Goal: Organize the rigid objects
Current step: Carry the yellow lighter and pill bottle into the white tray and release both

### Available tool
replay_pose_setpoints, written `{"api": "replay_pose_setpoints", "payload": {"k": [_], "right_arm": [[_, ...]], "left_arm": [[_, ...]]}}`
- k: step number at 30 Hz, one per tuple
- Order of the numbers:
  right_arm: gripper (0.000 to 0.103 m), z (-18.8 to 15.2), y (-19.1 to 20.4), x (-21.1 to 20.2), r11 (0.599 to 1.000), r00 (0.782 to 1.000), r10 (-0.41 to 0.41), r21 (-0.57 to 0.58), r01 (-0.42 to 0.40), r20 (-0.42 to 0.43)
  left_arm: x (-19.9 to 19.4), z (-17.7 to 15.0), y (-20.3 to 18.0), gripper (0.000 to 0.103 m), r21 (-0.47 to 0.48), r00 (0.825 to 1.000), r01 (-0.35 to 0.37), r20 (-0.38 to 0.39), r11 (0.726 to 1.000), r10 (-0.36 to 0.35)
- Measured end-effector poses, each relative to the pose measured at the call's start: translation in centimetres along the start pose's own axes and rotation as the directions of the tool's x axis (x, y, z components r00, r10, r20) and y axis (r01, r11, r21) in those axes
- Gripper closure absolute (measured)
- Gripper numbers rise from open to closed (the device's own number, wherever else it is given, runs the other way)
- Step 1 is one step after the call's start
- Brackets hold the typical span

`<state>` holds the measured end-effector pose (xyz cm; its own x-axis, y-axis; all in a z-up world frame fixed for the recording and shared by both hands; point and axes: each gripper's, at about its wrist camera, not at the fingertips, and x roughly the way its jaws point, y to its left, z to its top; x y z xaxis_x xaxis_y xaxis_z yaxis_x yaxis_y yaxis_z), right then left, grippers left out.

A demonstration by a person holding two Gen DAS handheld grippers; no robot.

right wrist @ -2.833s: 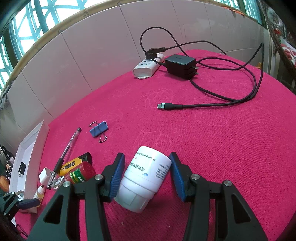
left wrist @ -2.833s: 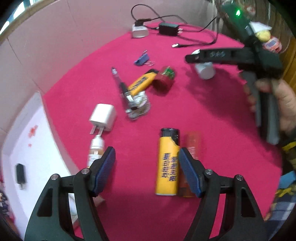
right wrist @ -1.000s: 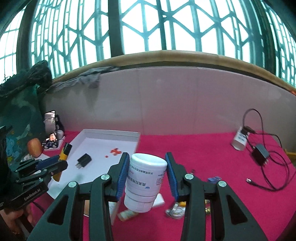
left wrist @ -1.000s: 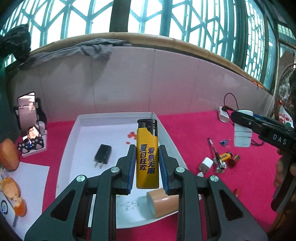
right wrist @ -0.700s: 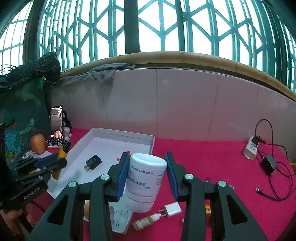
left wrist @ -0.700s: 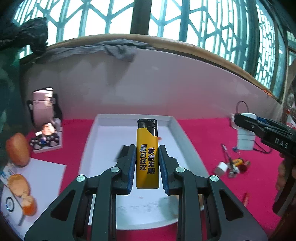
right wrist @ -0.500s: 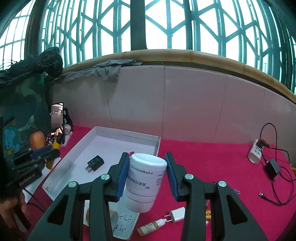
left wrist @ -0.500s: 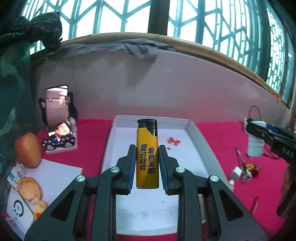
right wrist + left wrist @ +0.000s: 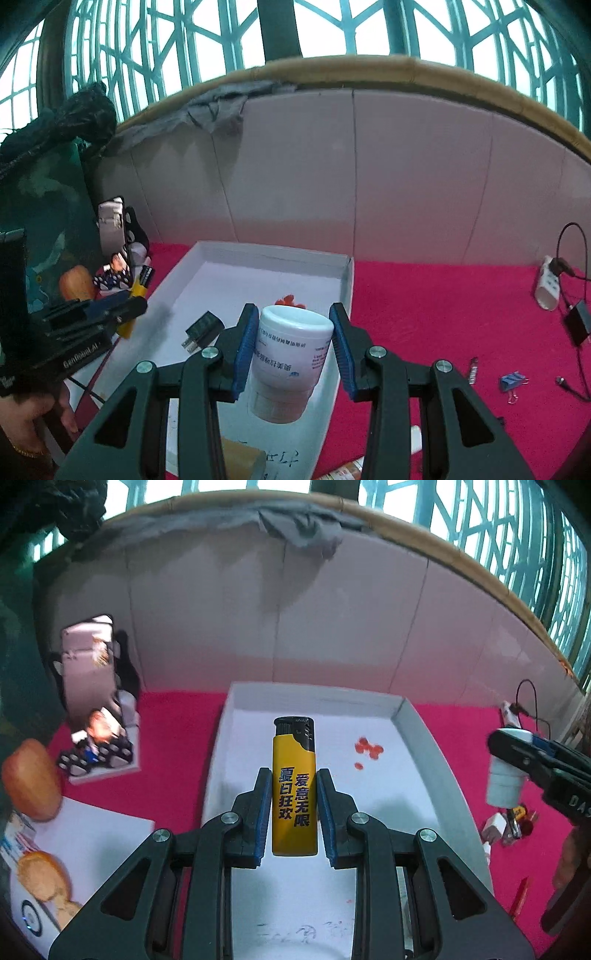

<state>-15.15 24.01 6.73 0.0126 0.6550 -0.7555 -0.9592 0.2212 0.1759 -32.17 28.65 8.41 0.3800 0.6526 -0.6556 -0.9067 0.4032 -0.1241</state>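
Note:
My left gripper (image 9: 294, 812) is shut on a yellow lighter (image 9: 294, 786) with a black top, held upright above the white tray (image 9: 417, 734). My right gripper (image 9: 294, 347) is shut on a white pill bottle (image 9: 291, 354), held over the tray's right part (image 9: 345, 280). The right gripper with the bottle also shows at the right edge of the left wrist view (image 9: 509, 753). The left gripper also shows at the left of the right wrist view (image 9: 110, 314), over the tray's left edge. A black plug adapter (image 9: 202, 329) lies in the tray.
Red spots (image 9: 367, 747) mark the tray floor. A phone stand (image 9: 96, 701) and bread (image 9: 31, 775) sit left of the tray. A blue binder clip (image 9: 512, 380), cable and power strip (image 9: 548, 286) lie on the red cloth at right. A cork-like object (image 9: 240, 459) lies at the tray's near end.
Both grippers have moved left over the tray with their objects still held. The tray now fills more of both views.

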Motion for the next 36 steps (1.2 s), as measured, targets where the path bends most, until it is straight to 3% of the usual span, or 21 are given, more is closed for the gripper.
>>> {"api": "replay_pose_setpoints", "payload": {"k": [12,19,20,21,22,23,24,25,32,36], "right_arm": [[0.064,-0.8,0.3,5.6,0.999,0.989,0.009,0.035,-0.004,-0.145],[0.063,-0.6,1.0,6.0,1.000,0.991,0.010,0.020,-0.008,-0.132],[0.063,-0.6,1.2,6.0,1.000,0.992,0.005,0.007,-0.004,-0.123],[0.060,-0.6,1.3,5.9,1.000,0.994,0.000,-0.005,0.000,-0.113],[0.046,-0.6,1.4,5.7,1.000,0.995,-0.004,-0.007,0.004,-0.105],[0.034,-0.6,1.3,5.5,1.000,0.996,-0.008,-0.003,0.008,-0.092],[0.020,-0.6,1.0,5.2,1.000,0.997,-0.028,0.008,0.029,-0.071],[0.016,-0.5,0.8,4.9,0.999,0.998,-0.026,0.020,0.027,-0.057],[0.010,-0.2,-1.2,1.9,0.995,0.999,-0.048,0.087,0.046,0.024],[0.010,-0.7,-3.0,-1.4,0.994,0.995,-0.067,0.096,0.060,0.071]], "left_arm": [[4.2,-0.2,-1.0,0.079,0.010,0.995,-0.010,-0.095,1.000,0.011],[4.7,0.0,-0.2,0.078,-0.041,0.993,0.006,-0.119,0.999,-0.011],[4.6,0.0,0.0,0.073,-0.046,0.993,-0.001,-0.115,0.999,-0.005],[4.4,0.1,0.1,0.048,-0.051,0.995,-0.007,-0.104,0.999,0.002],[3.9,0.3,0.3,0.016,-0.058,0.997,-0.015,-0.080,0.998,0.010],[3.6,0.3,0.5,0.009,-0.065,0.998,-0.021,-0.062,0.998,0.017],[3.2,0.4,0.7,0.008,-0.072,0.999,-0.033,-0.044,0.997,0.029],[2.8,0.5,0.9,0.004,-0.081,0.999,-0.035,-0.029,0.996,0.033],[0.3,0.4,1.3,0.000,-0.104,0.997,-0.067,0.035,0.992,0.071],[-1.7,-0.5,0.6,0.000,-0.071,0.997,0.002,0.077,0.997,0.003]]}}
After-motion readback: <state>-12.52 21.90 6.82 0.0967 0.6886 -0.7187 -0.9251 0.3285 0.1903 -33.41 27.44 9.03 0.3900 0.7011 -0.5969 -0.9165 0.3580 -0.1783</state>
